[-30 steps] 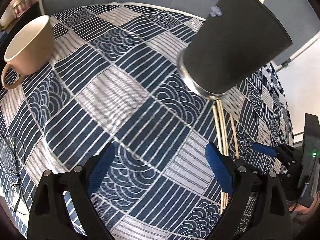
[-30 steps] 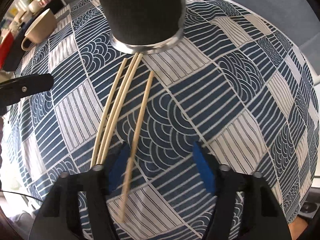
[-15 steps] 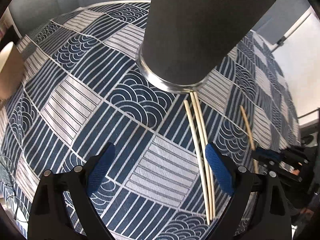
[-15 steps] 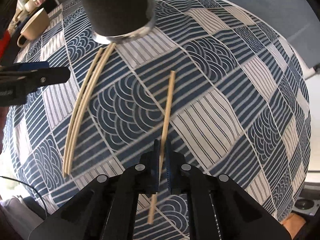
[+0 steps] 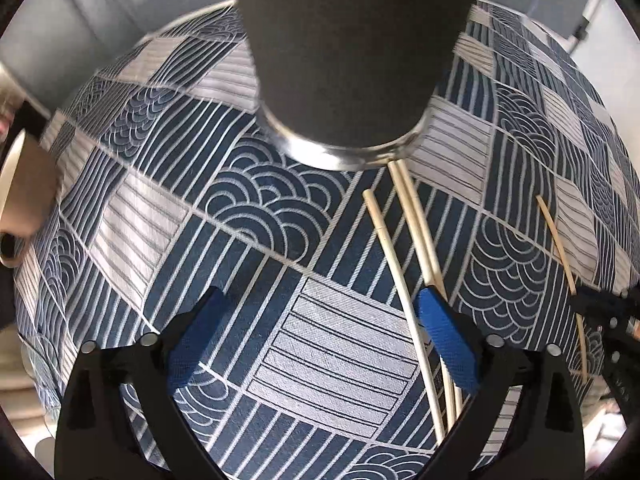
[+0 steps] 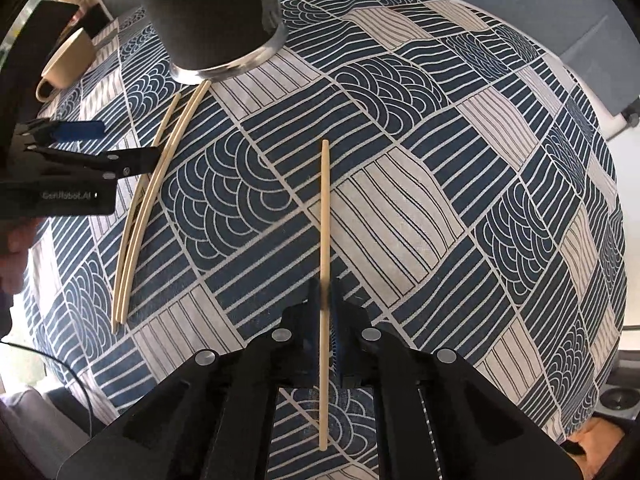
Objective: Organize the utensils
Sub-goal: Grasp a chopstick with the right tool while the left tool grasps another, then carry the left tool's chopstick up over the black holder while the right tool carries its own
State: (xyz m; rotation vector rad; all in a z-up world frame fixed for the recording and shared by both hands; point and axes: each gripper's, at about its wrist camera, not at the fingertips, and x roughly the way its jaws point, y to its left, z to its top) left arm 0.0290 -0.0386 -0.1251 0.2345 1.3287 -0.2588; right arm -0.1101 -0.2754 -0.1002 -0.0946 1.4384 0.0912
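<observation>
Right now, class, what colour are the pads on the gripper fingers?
Blue, on black fingers; the left gripper's open pads show it best in the left wrist view.

The left gripper (image 5: 324, 340), jaws opening with nothing between them, hovers over the blue patterned tablecloth (image 5: 240, 248); three pale wooden chopsticks (image 5: 404, 280) lie right of centre below the dark grey cylindrical holder (image 5: 352, 60).

Navy-and-white patchwork tablecloth (image 6: 400, 128), dark grey cup (image 5: 352, 52), pale chopsticks (image 6: 140, 204), beige mug (image 6: 68, 66)
</observation>
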